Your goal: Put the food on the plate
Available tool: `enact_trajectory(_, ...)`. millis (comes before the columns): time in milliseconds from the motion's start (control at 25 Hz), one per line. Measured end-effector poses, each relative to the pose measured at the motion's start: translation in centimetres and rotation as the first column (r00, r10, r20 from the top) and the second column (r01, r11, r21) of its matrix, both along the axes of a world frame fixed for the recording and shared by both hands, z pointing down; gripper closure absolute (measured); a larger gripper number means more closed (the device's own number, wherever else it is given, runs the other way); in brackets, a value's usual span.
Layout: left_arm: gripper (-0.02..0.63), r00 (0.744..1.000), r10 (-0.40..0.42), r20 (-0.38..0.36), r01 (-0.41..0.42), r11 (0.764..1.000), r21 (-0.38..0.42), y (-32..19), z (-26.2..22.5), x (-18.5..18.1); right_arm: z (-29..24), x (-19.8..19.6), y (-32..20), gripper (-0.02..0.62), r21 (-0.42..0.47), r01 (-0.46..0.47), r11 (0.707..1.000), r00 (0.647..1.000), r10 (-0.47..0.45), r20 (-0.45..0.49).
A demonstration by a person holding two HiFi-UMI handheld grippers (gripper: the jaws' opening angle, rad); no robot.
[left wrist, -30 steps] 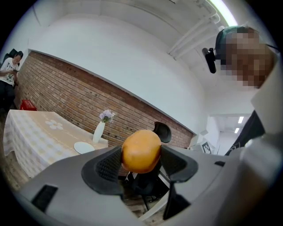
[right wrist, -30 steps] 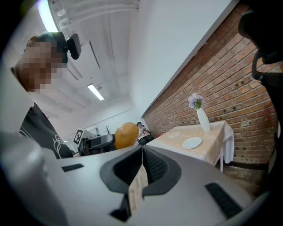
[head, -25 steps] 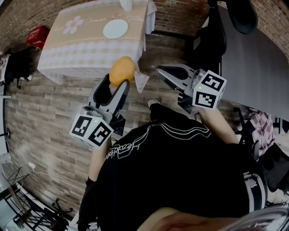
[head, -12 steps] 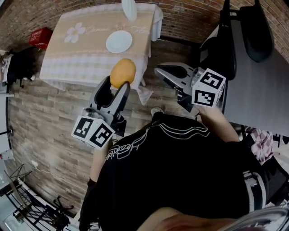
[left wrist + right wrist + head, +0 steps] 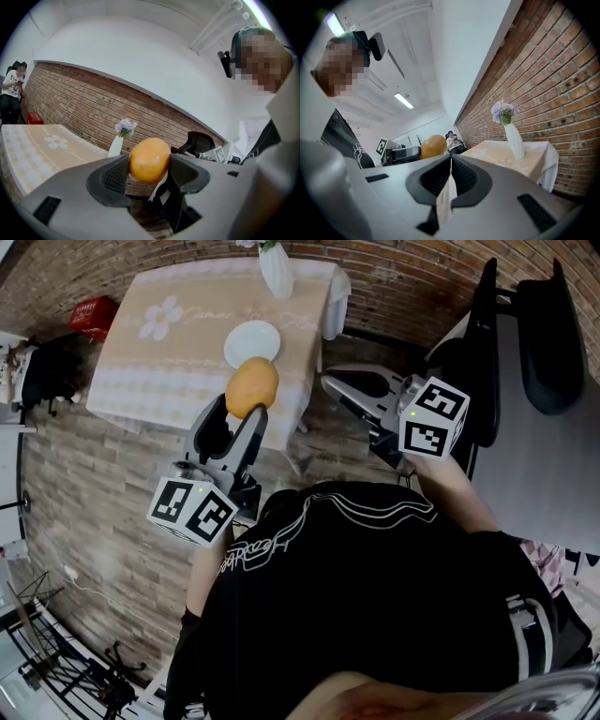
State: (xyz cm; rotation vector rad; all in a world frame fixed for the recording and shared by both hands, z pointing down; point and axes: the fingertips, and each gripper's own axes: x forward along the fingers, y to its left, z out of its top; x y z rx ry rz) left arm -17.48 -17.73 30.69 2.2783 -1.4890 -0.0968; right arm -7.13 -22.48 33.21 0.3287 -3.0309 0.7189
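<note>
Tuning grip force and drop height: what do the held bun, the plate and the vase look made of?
Bun: smooth orange-yellow skin with a small highlight and no crumbs. It could be glazed bread or a plastic replica; I can't tell which.
Plate: plain white, even and smooth. Ceramic or melamine, too small to decide.
Vase: opaque white and smooth, likely glazed ceramic.

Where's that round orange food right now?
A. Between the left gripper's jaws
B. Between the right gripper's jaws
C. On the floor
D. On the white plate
A: the food is clamped between the jaws of the left gripper, held up in the air and not yet on the plate.
</note>
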Motion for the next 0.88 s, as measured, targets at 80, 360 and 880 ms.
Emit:
enact_trajectory(80, 0.329, 1.000, -0.012, 0.001, 0.012, 1.000, 0.002, -0.6, 0.2, -0.2, 0.2, 0.0, -0.6, 0.598, 0.001, -0.002, 1.000, 1.000, 0.002, 0.002)
enact_trajectory(360, 0.328, 0.999, -0.036, 0.021, 0.036, 0.999, -0.013, -3.0, 1.7, -1.8, 1.0, -1.2, -2.1, 0.598, -0.014, -0.002, 1.000, 1.000, 0.002, -0.001)
enact_trajectory(880, 0.329, 1.000, -0.010, 0.026, 0.012, 0.998, -0.067, -9.4, 5.1, -5.5, 3.3, -4.1, -7.0, 0.598, -0.074, -0.054, 0.996, 0.998, 0.051, -0.037)
